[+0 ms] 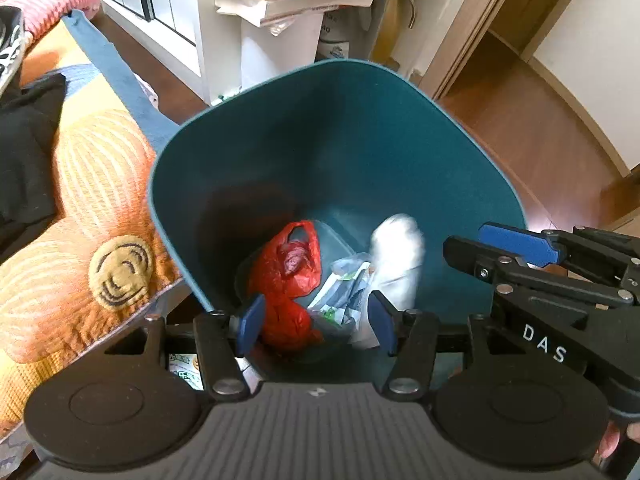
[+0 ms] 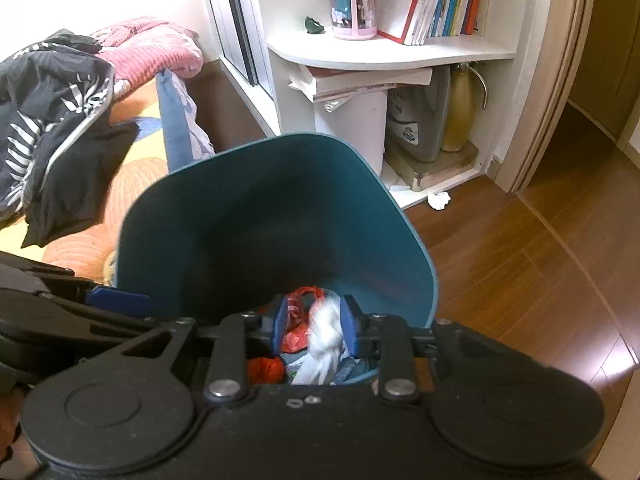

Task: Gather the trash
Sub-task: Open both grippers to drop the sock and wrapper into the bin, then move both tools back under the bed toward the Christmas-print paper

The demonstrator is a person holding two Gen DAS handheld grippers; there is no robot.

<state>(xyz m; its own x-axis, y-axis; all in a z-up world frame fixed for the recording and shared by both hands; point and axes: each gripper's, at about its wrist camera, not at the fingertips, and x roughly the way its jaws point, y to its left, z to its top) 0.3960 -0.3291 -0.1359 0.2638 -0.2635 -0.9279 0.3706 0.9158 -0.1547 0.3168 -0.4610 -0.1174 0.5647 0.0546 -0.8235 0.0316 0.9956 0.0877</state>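
A teal trash bin stands on the wood floor beside the bed; it also shows in the right wrist view. Inside lie a red plastic bag, printed wrappers and a blurred white tissue wad. My left gripper is open and empty over the bin's near rim. My right gripper is open over the bin with the white wad blurred between its fingers, seemingly loose; it reaches in from the right in the left wrist view. Another crumpled white tissue lies on the floor by the shelf.
An orange patterned bed with dark clothes and a pink blanket is at left. A white bookshelf unit with books, a pen cup, a jug and a thermos stands behind the bin. A doorway opens at right.
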